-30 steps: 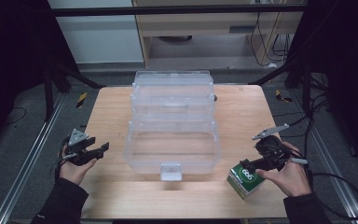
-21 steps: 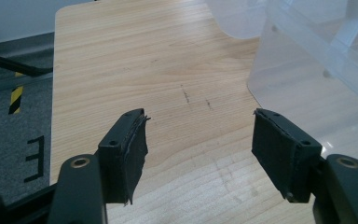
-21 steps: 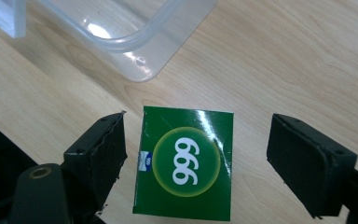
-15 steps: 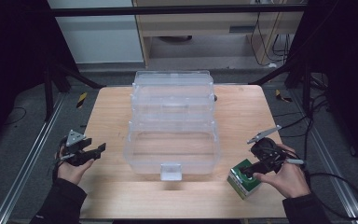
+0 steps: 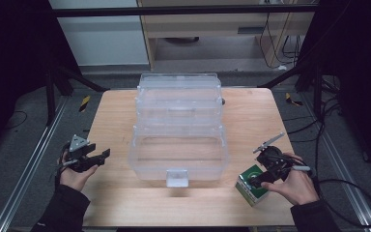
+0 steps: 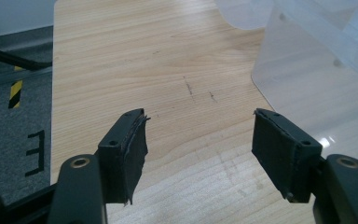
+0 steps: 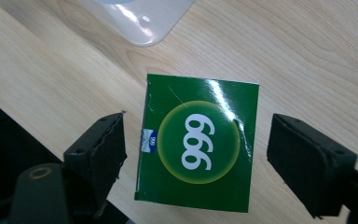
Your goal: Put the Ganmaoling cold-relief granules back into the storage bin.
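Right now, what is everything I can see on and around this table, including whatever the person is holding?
Storage box: one, clear plastic, stepped tiers, open, middle of the table, front latch toward the person.
Carton marked 999: one, green, near the table's front right corner, lying between the open jaws of the right hand-held gripper, not yet clamped.
Table: one, light wood, bare on the left side.
Striped tape marks: two, yellow and black, on the grey floor at either side of the table.
Cabinet: one, pale wood, behind the table.
Left hand-held gripper: one, black, jaws open, holding nothing, at the table's left edge.
Right hand-held gripper: one, black, jaws open, over the carton.
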Tool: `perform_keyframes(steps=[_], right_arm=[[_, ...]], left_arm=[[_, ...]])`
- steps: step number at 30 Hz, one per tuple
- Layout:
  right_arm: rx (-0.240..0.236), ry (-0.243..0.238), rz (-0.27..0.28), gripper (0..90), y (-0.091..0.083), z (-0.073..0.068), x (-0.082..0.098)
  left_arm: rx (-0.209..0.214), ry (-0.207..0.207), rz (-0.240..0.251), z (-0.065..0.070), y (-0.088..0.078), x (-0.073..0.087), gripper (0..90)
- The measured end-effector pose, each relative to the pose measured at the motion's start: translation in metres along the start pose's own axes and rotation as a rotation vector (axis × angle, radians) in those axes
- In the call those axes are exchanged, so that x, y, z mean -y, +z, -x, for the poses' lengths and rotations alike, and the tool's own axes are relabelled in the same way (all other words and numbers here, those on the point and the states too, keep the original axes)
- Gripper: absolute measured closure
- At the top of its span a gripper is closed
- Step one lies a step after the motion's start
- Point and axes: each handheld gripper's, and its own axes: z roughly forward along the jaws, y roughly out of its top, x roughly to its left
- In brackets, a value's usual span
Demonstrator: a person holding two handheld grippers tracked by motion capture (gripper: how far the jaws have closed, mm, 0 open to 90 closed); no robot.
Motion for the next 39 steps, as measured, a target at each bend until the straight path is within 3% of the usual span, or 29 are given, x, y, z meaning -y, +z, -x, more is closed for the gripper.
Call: perform_keyframes(steps=[6, 39], right_arm=[[0.012, 0.003, 0.007, 13.6, 0.005, 0.0, 0.002], [-0.014, 0.008, -0.105, 9.7, 0.037, 0.004, 0.004]], left_arm=[[0.002, 0.009, -0.008, 0.0, 0.001, 0.0, 34.2], [0.008, 0.014, -0.03, 0.001, 0.004, 0.002, 33.4]])
